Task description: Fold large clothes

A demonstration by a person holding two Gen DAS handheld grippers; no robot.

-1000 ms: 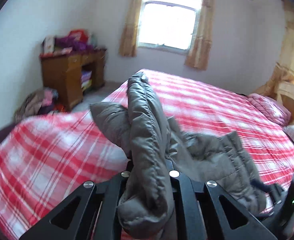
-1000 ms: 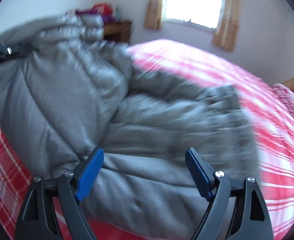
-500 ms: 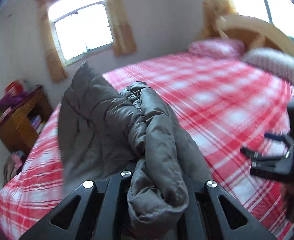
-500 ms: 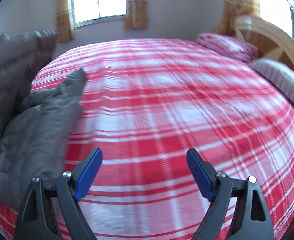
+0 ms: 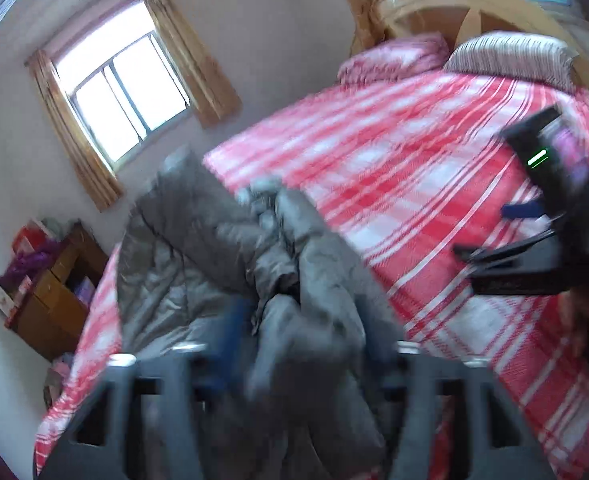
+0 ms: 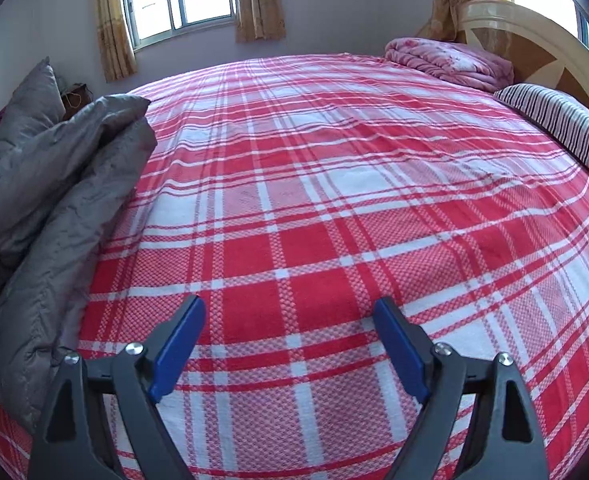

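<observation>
Bedroom, big bed point(image 6: 334, 208) under a red-and-white plaid sheet, window with tan curtains point(image 6: 112, 28) behind, pink quilt point(image 6: 450, 62) and striped pillow point(image 6: 562, 128) up by the wooden headboard point(image 6: 534, 40).

Grey puffer jacket point(image 5: 230, 276) sits in a bunched heap at the bed's near left edge; in the right wrist view it lies at the left side point(image 6: 54, 208), partly doubled over itself, one flap sticking up. No tidy rectangle, edges not lined up, sleeves can't be told apart.

Left gripper point(image 5: 298, 344): jaws have just been opening. Jacket fabric is in the gap between them, the picture is blurred, pads don't look pressed on it, so I read it as let go. Right gripper point(image 6: 290, 348): jaws wide, nothing between them, only bare sheet beneath, well apart from the jacket. It also shows at the right edge of the left wrist view point(image 5: 526, 236).

Progress, judging: early to middle. Jacket looks dumped or roughly doubled, not finished. Left to do: spread or square it up, tuck sleeves in, fold to a compact stack, flatten. Most of the bed is free for that.
</observation>
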